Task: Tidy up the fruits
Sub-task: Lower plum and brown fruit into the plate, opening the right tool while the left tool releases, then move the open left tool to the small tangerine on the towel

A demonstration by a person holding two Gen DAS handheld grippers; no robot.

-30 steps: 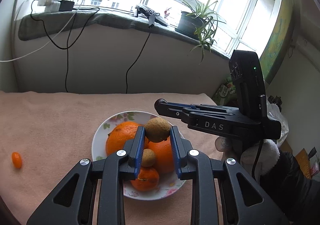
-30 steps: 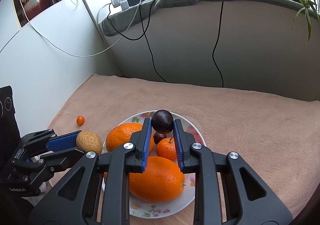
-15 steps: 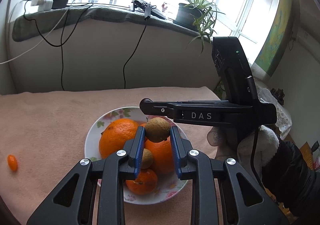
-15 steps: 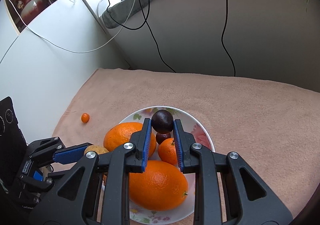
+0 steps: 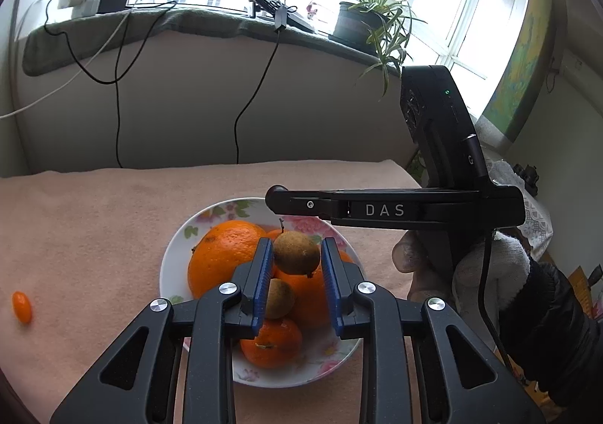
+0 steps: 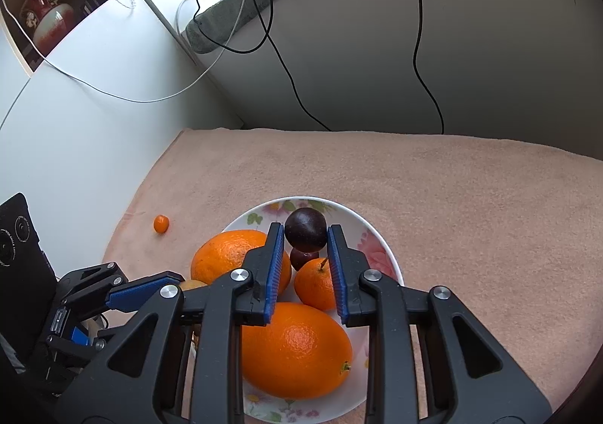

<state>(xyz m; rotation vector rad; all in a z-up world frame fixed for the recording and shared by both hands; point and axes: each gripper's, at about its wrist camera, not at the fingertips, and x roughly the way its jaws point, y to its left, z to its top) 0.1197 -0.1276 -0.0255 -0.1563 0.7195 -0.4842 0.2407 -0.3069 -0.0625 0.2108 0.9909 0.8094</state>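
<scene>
Right wrist view: right gripper (image 6: 303, 240) is opening around the dark plum (image 6: 305, 234), which may roll off the crowded plate (image 6: 380, 247), while the left gripper (image 5: 296, 258) pinches its brown fruit (image 5: 296, 253).

My right gripper (image 6: 304, 235): lowered toward plate (image 6: 380, 247); jaws opening, slight gap now beside plum (image 6: 305, 228).

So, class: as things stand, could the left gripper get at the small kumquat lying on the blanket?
Probably not yet. The left gripper is shut on a brown fruit over the plate, so it must release first. Otherwise the way looks free: the kumquat lies alone on the blanket, left of the plate.
</scene>
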